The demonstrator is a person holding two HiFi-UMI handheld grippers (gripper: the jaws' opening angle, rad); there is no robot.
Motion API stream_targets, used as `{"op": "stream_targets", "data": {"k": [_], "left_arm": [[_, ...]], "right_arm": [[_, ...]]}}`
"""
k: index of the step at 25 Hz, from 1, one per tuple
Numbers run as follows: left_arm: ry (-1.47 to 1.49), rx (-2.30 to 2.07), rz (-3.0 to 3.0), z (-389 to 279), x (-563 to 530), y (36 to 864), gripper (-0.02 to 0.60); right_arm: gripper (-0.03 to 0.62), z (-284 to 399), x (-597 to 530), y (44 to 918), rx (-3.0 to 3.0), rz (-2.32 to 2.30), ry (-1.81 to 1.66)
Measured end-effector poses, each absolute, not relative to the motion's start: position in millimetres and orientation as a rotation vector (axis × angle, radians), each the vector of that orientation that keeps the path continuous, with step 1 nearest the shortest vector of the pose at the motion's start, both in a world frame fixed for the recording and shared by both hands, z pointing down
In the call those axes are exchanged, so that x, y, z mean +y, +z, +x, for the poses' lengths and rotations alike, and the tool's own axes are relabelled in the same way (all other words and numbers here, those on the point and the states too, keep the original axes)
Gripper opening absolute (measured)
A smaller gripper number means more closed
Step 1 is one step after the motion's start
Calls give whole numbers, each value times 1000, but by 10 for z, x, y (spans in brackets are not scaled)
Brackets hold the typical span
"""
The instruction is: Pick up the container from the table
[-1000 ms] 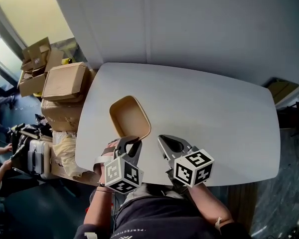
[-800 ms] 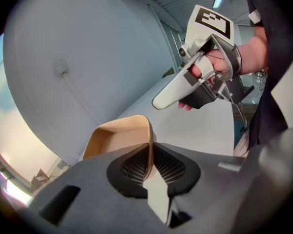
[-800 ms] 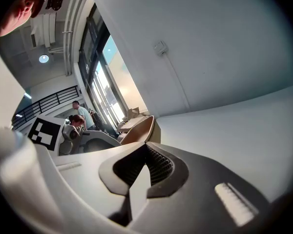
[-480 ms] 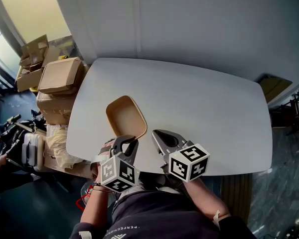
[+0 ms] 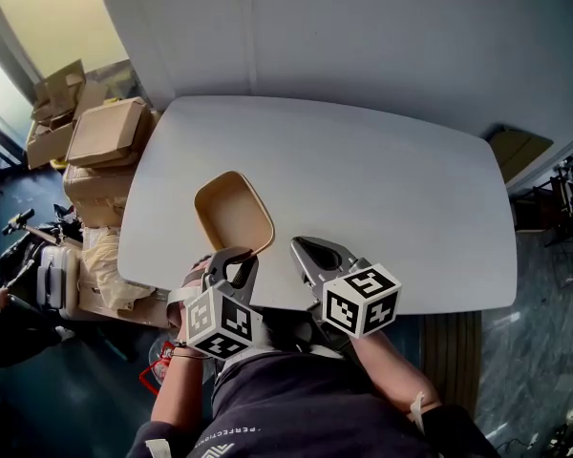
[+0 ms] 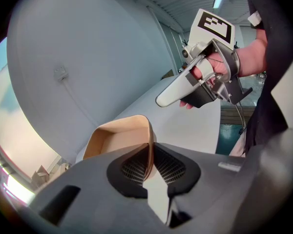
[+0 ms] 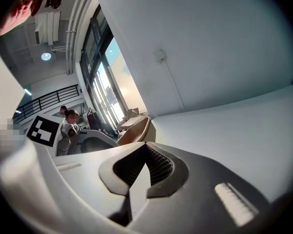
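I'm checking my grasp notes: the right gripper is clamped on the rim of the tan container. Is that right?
No. The left gripper is the one clamped on the rim of the tan container, as the left gripper view shows; the right gripper has nothing between its jaws.

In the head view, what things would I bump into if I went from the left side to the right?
Stacked brown cardboard boxes → tan open-topped container → grey right gripper. The left gripper is left out, because it overlaps the container.
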State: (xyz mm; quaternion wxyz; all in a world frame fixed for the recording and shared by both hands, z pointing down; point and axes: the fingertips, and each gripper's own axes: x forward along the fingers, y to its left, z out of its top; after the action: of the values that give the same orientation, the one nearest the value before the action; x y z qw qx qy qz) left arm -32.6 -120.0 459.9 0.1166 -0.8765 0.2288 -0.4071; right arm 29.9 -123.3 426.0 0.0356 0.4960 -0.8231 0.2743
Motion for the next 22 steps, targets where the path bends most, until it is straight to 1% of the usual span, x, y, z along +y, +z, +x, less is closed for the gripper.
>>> {"op": "stream_targets", "data": {"k": [22], "left_arm": [[-1141,641,-2607,-224,-1164,4556,31]], "right_arm": [[-3,322,-1170,4237,-2503,1586,778]]}}
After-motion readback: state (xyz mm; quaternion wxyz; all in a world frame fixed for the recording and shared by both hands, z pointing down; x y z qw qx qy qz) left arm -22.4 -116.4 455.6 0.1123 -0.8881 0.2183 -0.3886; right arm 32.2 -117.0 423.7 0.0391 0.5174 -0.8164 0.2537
